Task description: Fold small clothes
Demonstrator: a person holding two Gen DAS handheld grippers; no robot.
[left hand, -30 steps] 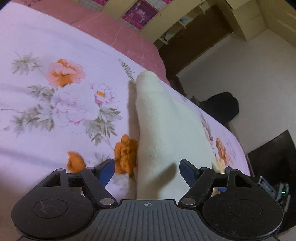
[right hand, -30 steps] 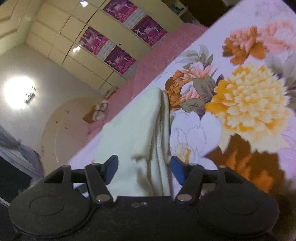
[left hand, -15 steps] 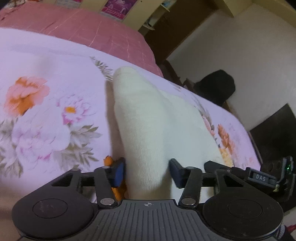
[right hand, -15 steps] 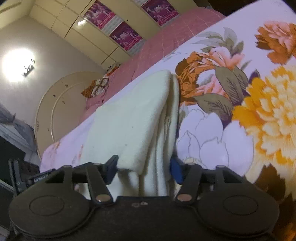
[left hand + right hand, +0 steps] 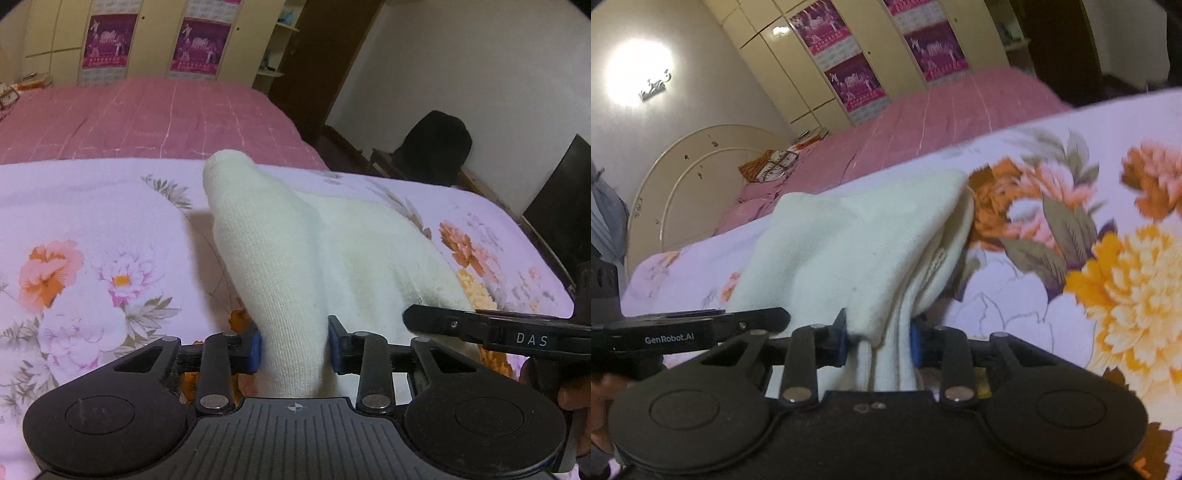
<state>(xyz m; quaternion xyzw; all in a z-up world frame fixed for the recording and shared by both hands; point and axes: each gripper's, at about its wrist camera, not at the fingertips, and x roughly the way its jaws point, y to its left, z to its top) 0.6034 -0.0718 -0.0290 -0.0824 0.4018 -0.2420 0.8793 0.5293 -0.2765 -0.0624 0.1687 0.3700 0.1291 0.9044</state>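
my left gripper (image 5: pixel 293 350) and right gripper (image 5: pixel 877 341) each have jaws clamped on the cream garment (image 5: pixel 295 258); soft, light knit, best pinched at its near edge.

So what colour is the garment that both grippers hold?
The knit garment is cream-white, plain, with no pattern. It shows best in the left wrist view.

The cream knitted garment (image 5: pixel 280 266) lies on the floral bedsheet (image 5: pixel 92 229) as a folded, layered bundle, one narrow rounded end raised and pointing away, its near edges bunched and lifted, with stacked layers showing along one side (image 5: pixel 934 266).
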